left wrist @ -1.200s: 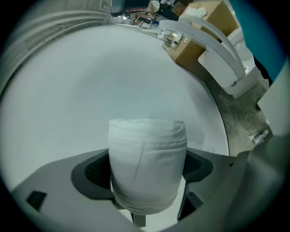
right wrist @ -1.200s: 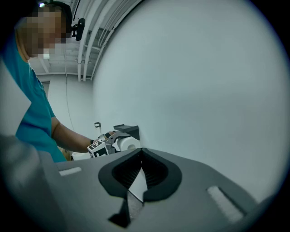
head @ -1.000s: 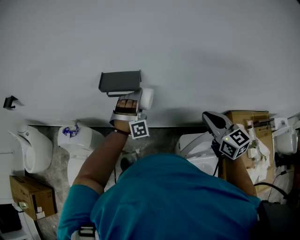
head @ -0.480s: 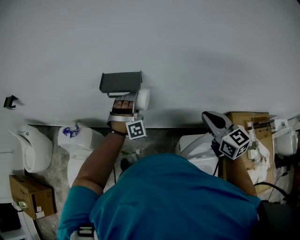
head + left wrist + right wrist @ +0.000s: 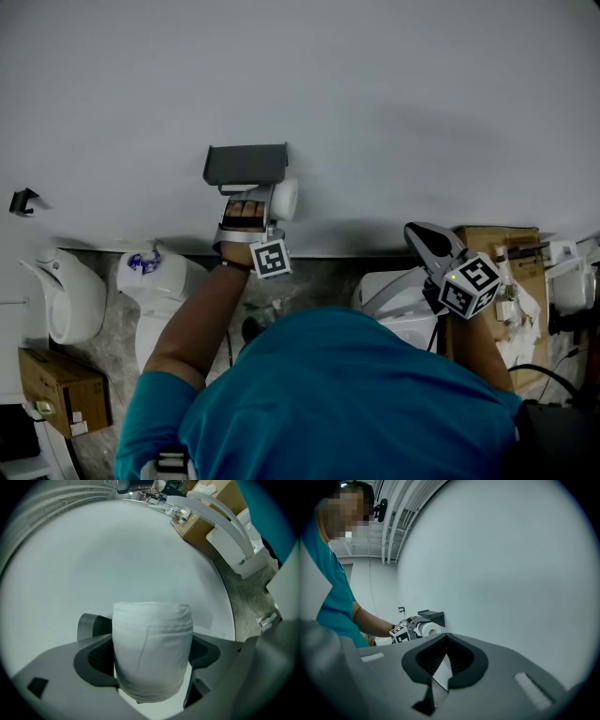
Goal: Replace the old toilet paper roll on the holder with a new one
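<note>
A dark grey toilet paper holder is fixed to the white wall. Just under its right end my left gripper is shut on a white toilet paper roll. In the left gripper view the roll stands upright between both pads, and a part of the holder shows behind it at the left. My right gripper hangs off to the right, away from the wall, jaws together with nothing in them. From the right gripper view the holder and the roll show far off.
Several white toilets stand on the stone floor along the wall. A cardboard box sits at the right and another box at the lower left. A small black hook is on the wall at the left.
My left gripper has shifted the roll slightly left, closer under the holder. The right gripper has not moved.
</note>
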Available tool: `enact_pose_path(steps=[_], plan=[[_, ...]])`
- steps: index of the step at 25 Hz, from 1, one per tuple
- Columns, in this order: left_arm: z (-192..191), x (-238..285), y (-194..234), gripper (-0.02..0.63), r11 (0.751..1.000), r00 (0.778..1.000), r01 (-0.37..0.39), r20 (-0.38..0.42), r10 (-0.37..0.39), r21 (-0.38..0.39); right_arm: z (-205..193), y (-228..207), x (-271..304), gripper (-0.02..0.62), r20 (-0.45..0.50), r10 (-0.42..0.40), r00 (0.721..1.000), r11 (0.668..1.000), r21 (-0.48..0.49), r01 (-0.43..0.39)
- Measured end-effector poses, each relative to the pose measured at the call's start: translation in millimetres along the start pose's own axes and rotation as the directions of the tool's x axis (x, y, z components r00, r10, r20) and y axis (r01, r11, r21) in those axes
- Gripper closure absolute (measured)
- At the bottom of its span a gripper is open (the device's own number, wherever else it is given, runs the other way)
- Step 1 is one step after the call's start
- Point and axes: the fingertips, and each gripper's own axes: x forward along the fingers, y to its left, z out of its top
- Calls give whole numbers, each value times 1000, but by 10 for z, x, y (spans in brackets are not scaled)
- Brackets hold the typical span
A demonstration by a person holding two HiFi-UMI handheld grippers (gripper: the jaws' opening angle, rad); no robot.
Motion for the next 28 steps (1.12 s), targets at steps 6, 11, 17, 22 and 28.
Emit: enact_pose_path(steps=[6, 11, 17, 22, 28], plan=[[-8, -5, -6, 152, 1000, 1000, 7, 7, -7, -6, 25, 25, 8, 594, 2, -1, 1000, 1000, -3, 1], [-107, 17, 65, 152, 999, 999, -50, -6, 50, 16, 34, 37, 24, 594, 1, 0, 1000, 1000, -4, 0], [-257, 1, 17, 152, 1000, 1000, -6, -27, 6, -16, 27, 79, 85, 594, -4, 3, 1000, 1000, -6, -3], [-324, 21, 95, 152, 998, 997, -68, -36, 68, 11, 54, 141, 151, 594, -6, 15, 1000, 1000, -14, -15], [-484, 45, 170, 152, 991, 990, -132, -50, 133, 29, 72, 159, 182, 594, -7, 14, 1000, 1000, -19, -14]])
